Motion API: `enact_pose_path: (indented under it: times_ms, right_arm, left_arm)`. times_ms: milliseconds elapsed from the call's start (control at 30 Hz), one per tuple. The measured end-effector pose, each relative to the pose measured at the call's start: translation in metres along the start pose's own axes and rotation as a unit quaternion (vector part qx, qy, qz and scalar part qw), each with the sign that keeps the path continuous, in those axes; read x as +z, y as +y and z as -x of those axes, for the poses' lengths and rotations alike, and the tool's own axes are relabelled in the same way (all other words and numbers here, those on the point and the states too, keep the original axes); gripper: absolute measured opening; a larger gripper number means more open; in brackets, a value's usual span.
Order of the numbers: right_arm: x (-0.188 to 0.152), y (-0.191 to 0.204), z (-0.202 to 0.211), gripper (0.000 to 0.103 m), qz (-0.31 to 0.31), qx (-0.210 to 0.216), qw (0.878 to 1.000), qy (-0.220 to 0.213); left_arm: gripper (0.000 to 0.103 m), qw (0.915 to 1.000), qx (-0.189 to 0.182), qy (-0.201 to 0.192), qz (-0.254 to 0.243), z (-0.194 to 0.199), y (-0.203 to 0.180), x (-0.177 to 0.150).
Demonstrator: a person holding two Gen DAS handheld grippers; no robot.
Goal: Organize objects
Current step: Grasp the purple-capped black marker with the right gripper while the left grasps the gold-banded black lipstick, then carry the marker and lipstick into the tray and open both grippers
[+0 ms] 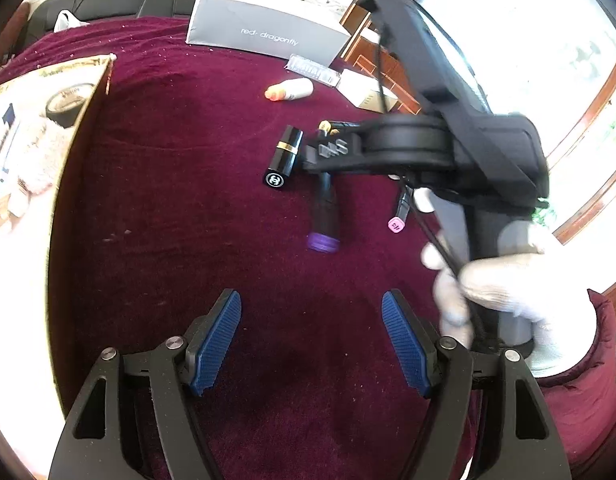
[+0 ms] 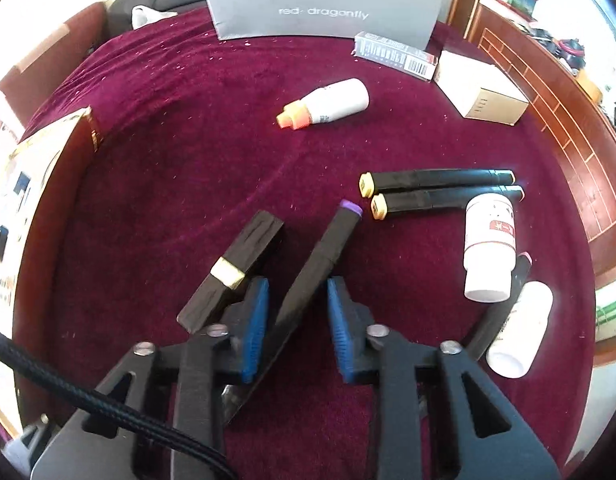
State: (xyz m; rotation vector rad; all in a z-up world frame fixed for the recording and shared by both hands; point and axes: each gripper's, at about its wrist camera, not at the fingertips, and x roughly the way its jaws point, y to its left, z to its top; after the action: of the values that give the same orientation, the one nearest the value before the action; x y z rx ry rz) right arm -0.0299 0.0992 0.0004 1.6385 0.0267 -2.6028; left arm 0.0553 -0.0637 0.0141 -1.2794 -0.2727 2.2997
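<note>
A black marker with a purple cap (image 2: pixel 322 252) lies on the maroon cloth between the blue pads of my right gripper (image 2: pixel 296 284). The jaws are open and stand either side of it with a gap. A black lipstick with a gold band (image 2: pixel 236 268) lies just left of the left pad. In the left wrist view the same marker (image 1: pixel 325 216) and lipstick (image 1: pixel 284 158) lie under the right gripper (image 1: pixel 320 154). My left gripper (image 1: pixel 311 300) is open and empty, low over bare cloth.
Two black markers with yellow caps (image 2: pixel 436 190), two white bottles (image 2: pixel 489 248), a white bottle with an orange cap (image 2: pixel 328 106), a grey box (image 2: pixel 320 8), a small white carton (image 2: pixel 478 88) and a flat barcode pack (image 2: pixel 394 54) lie around. An open box (image 1: pixel 36 140) stands at left.
</note>
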Motion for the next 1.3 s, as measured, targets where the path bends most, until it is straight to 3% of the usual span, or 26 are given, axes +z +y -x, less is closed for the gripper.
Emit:
enact_pose_path:
  times_ms: [67,267,500,733,800,867,933,1167,1300]
  right_arm:
    - [-0.006,-0.013,0.004,0.012,-0.012,0.018,1.000,0.006]
    - [-0.041,-0.057,0.021,0.012,-0.052,0.042,0.998,-0.006]
    - [-0.049,-0.062,0.021,0.012,-0.065,0.068,0.995,-0.018]
    - [-0.052,-0.065,0.020,0.013,-0.078,0.086,0.993,-0.025]
    - [-0.052,-0.065,0.020,0.013,-0.080,0.088,0.993,-0.026]
    - [-0.052,-0.066,0.020,0.013,-0.083,0.091,0.992,-0.026]
    - [-0.051,-0.066,0.020,0.013,-0.086,0.092,0.992,-0.025]
    - [-0.051,-0.052,0.021,0.019,-0.064,0.055,0.996,-0.032]
    - [-0.055,-0.047,0.024,0.012,-0.067,0.063,0.995,-0.040]
  left_arm:
    - [0.067,0.9999,0.011,-0.009,-0.009,0.008,-0.003,0.006]
    - [0.067,0.9974,0.057,-0.040,-0.018,0.011,-0.005,0.053]
    - [0.067,0.9924,0.116,-0.012,-0.042,-0.059,-0.013,0.094]
    - [0.066,0.9826,0.154,0.004,-0.103,-0.098,-0.029,0.096]
    - [0.059,0.9785,0.168,0.006,-0.119,-0.107,-0.030,0.091]
    - [0.031,0.9774,0.163,0.002,-0.135,-0.103,-0.035,0.089]
    - [0.014,0.9785,0.162,0.011,-0.127,-0.099,-0.035,0.089]
    - [0.014,0.9915,0.114,0.007,-0.062,-0.067,-0.015,0.080]
    - [0.014,0.9959,0.086,-0.003,-0.026,-0.037,-0.004,0.070]
